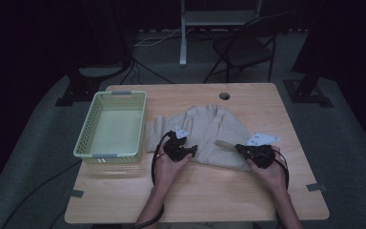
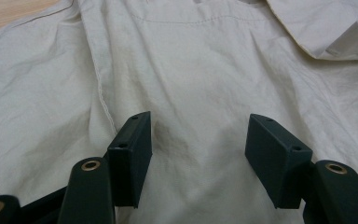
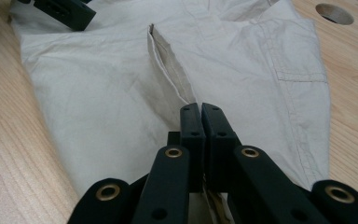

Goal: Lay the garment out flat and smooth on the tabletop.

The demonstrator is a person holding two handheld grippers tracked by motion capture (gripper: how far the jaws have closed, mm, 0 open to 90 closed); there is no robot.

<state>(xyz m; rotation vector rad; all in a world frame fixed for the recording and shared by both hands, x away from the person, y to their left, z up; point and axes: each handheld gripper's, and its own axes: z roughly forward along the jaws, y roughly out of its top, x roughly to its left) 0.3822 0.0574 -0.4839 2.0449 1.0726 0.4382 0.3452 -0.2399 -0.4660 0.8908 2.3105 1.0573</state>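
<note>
While the beige shirt [image 1: 213, 136] lies flat in the middle of the table [image 1: 200, 195], my right gripper [image 3: 200, 108] is pinched tight on a fold of its cloth. My left gripper [image 2: 198, 135] is wide open over the shirt, holding nothing. A green basket [image 1: 86, 129] sits just left of the shirt.

Left hand-held gripper [image 2: 199, 149] jaws wide apart over beige shirt [image 2: 205, 70].
</note>
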